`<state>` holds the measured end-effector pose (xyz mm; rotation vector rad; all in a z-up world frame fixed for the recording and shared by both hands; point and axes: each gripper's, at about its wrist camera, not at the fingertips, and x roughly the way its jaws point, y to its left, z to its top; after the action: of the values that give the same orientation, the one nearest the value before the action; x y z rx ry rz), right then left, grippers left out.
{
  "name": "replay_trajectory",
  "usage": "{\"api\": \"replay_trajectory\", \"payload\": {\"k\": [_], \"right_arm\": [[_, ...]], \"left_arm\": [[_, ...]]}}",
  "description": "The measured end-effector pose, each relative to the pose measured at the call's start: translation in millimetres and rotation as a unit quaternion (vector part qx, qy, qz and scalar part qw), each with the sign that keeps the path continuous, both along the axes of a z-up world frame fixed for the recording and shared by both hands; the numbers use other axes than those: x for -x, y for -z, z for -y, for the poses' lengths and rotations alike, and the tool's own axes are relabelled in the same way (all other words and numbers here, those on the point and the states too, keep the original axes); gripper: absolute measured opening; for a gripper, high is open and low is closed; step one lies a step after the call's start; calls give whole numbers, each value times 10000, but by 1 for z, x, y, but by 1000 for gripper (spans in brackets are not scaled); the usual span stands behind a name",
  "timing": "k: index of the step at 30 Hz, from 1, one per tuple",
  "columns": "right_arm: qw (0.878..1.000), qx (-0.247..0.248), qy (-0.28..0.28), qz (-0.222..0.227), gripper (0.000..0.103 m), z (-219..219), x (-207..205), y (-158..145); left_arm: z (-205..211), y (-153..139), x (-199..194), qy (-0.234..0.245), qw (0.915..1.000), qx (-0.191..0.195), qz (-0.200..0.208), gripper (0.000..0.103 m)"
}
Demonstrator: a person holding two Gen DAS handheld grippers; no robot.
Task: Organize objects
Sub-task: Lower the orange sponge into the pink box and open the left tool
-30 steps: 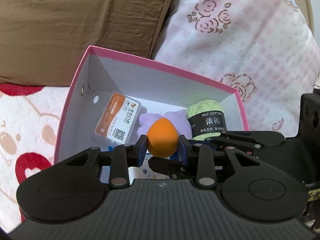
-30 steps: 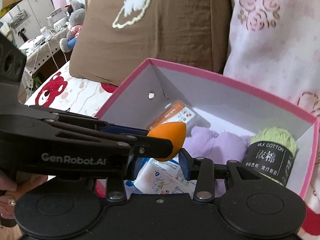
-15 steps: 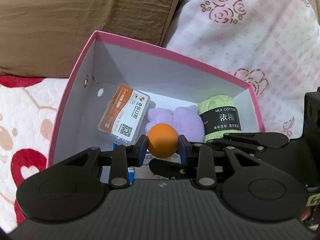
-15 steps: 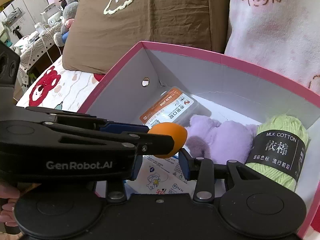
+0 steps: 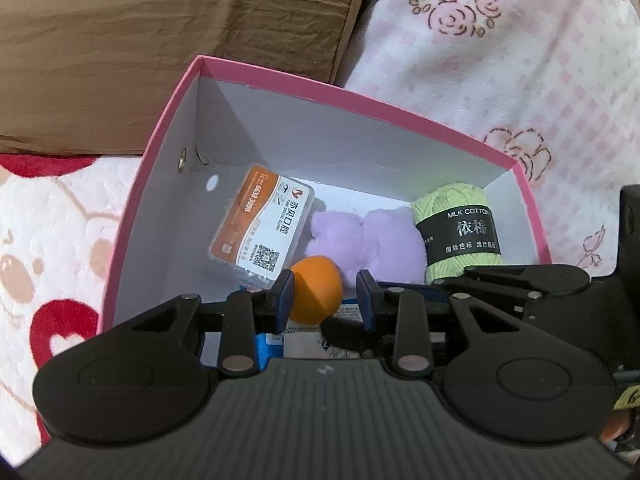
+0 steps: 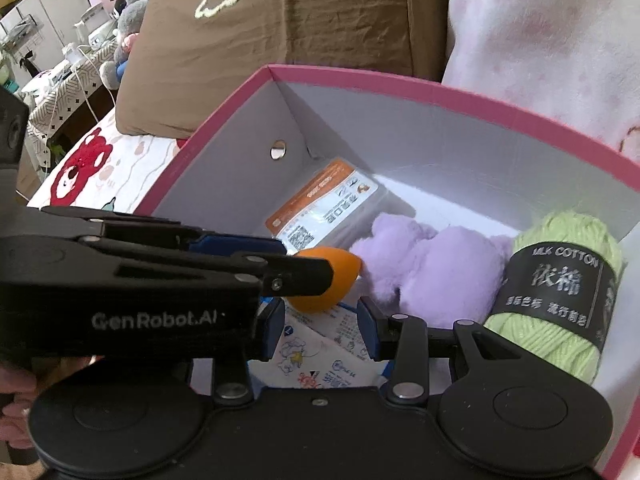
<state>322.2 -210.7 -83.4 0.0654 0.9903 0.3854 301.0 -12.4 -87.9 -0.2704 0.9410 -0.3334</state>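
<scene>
An orange egg-shaped sponge (image 5: pixel 316 294) sits between the blue pads of my left gripper (image 5: pixel 325 300), which is shut on it. The sponge hangs low inside the pink box (image 5: pixel 280 80), just over a white printed packet (image 6: pixel 320 356) on the box floor. From the right wrist view, the sponge (image 6: pixel 336 276) sticks out past the left gripper (image 6: pixel 304 276). My right gripper (image 6: pixel 320 332) is also in the box, its jaws apart over the packet with nothing gripped. A purple plush (image 5: pixel 360 240), a green yarn ball (image 5: pixel 456 232) and an orange-white card case (image 5: pixel 262 224) lie in the box.
The box rests on a bed with a red-and-white blanket (image 5: pixel 52 240). A brown pillow (image 5: pixel 160 40) and a pink floral pillow (image 5: pixel 520 60) press against its far side. A hand (image 6: pixel 16 396) shows at the lower left. A cluttered side table (image 6: pixel 60 76) stands far left.
Both grippers have sunk deeper into the box, so its contents look nearer. The sponge sits lower between the left pads, close above the packet.
</scene>
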Motion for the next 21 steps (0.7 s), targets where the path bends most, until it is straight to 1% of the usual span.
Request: {"api": "replay_trajectory", "payload": {"k": [2, 5, 8, 11, 14, 16, 19, 21], "right_arm": [[9999, -72, 122, 64, 45, 4, 4, -2], [9991, -229, 310, 154, 45, 11, 12, -8], [9986, -80, 405, 337, 45, 11, 26, -17], [9978, -116, 335, 566, 45, 11, 44, -30], [9952, 45, 57, 976, 45, 3, 68, -45], [9942, -33, -36, 1078, 45, 0, 83, -55], [9922, -167, -33, 1235, 46, 0, 100, -68], [9907, -167, -1, 1351, 46, 0, 111, -77]], "left_arm": [[1, -5, 3, -2, 9999, -105, 50, 32], [-1, -16, 9, -31, 9999, -115, 29, 32], [-2, -28, 19, -50, 9998, -169, -14, 32], [-3, -41, 33, -80, 9994, -349, -17, 32], [-4, -55, 50, -93, 9989, -460, 45, 32], [-5, -63, 61, -96, 9987, -495, 59, 32], [-5, -79, 77, -51, 9982, -585, 80, 32], [-5, -89, 89, -15, 9976, -676, 129, 32]]}}
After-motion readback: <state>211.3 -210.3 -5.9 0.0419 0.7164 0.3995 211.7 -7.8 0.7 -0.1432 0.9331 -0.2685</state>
